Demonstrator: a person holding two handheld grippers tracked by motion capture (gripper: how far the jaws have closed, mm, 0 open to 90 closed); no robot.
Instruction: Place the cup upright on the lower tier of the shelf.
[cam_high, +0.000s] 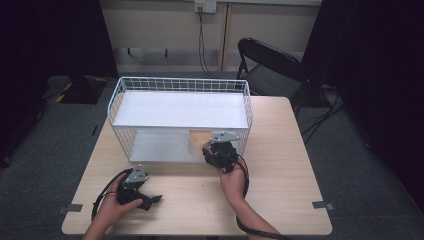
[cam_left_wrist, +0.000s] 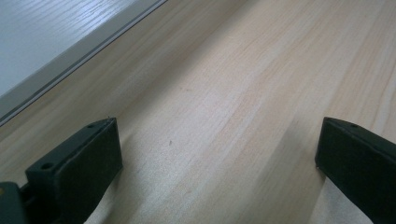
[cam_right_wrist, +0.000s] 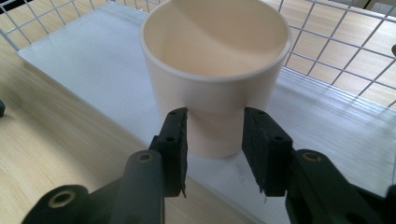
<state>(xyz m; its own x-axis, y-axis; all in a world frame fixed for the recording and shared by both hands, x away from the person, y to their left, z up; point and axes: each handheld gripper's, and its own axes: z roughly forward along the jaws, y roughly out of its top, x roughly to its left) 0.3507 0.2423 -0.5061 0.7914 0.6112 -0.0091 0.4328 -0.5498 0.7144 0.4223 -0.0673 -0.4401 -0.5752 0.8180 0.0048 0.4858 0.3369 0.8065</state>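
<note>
A cream cup (cam_high: 198, 142) stands upright on the lower white shelf (cam_high: 160, 147) of a wire rack (cam_high: 180, 107), at its right front. My right gripper (cam_high: 219, 152) is just in front of it. In the right gripper view the jaws stand a narrow gap apart before the lower wall of the cup (cam_right_wrist: 215, 60), with nothing between the right gripper (cam_right_wrist: 215, 114) fingertips. I cannot tell whether they touch the cup. My left gripper (cam_high: 149, 200) rests low over the table at the front left. Its jaws in the left gripper view (cam_left_wrist: 217, 126) are wide open over bare wood.
The rack stands on the far half of the wooden table (cam_high: 280, 170), with wire mesh (cam_right_wrist: 336, 51) behind and beside the cup. The shelf's white front edge (cam_left_wrist: 46, 46) runs past my left gripper. A black folding chair (cam_high: 272, 65) stands beyond the table.
</note>
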